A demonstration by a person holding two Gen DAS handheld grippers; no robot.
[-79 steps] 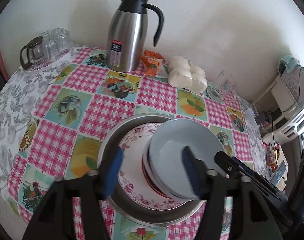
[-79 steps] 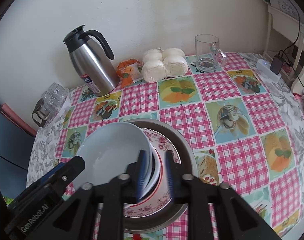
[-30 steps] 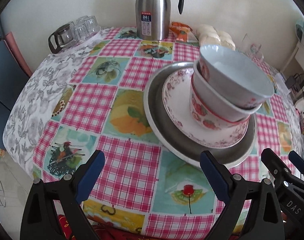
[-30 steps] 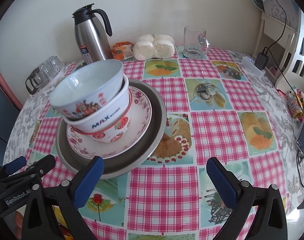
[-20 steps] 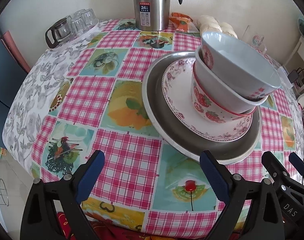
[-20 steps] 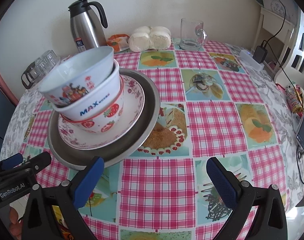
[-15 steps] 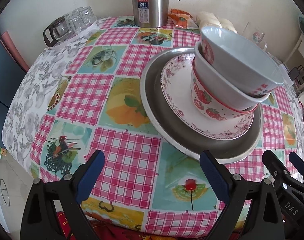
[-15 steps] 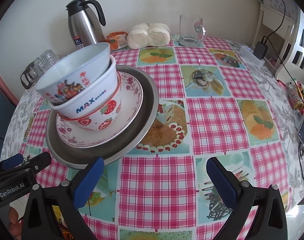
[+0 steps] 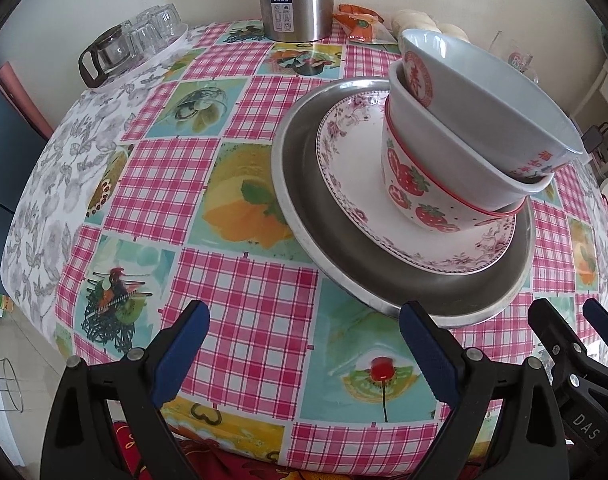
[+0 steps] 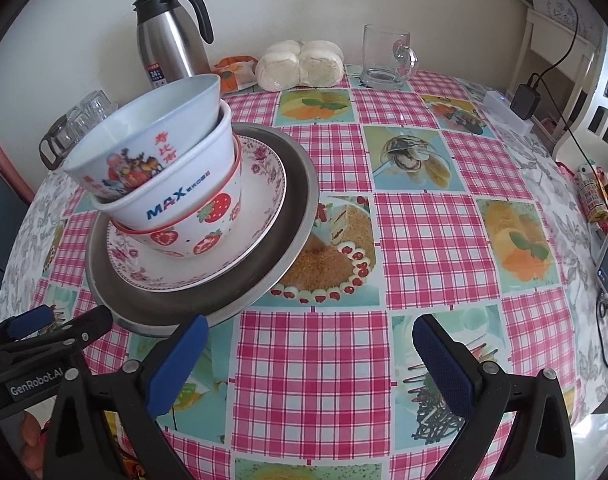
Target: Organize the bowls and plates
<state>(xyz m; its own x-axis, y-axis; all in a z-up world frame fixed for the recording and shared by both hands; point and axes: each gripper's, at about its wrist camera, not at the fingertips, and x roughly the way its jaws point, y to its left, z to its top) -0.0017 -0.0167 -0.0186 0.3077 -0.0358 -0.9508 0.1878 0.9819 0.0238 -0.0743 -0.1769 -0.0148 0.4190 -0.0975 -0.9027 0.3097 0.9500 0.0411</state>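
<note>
right wrist view, right gripper (image 10: 310, 364) and left gripper (image 9: 304, 350) spread wide, empty, bowl stack (image 10: 159, 176) on metal tray (image 10: 299, 208)

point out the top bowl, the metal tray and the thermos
top bowl (image 10: 143, 148), right wrist view, outer wall by the printed figures
metal tray (image 9: 304, 184), left wrist view, bare left inner slope
thermos (image 10: 167, 46), right wrist view, middle of the steel body
</note>
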